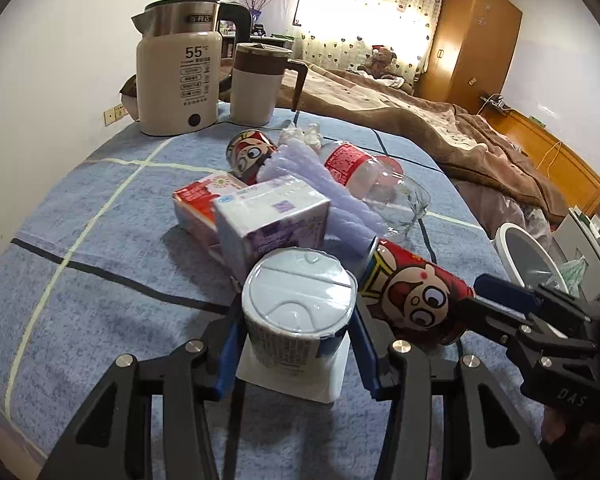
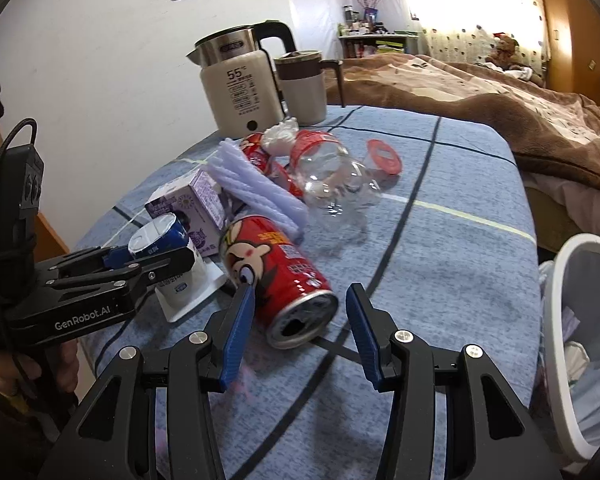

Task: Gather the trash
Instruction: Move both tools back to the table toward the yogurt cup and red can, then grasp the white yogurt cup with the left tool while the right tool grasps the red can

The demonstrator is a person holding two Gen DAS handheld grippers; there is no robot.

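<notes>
On the bench (image 2: 460, 248) we find the litter heaped toward the left; nearest us a yogurt cup (image 1: 298, 308) stands upright between the fingers of our left tongs (image 1: 296, 354); just to its right a can (image 2: 278, 276) lies on its side, its open end between the spread fingers of our right tongs (image 2: 302, 334); behind the cup sit two cartons (image 1: 260, 216) side by side; behind those a bottle (image 2: 332, 176) lies on its side; at the far edge the kettle (image 2: 242, 80) stands left of the mug (image 2: 304, 88); the bin (image 2: 580, 344) sits off the bench's right side; the bed (image 2: 480, 92) lies beyond.
</notes>
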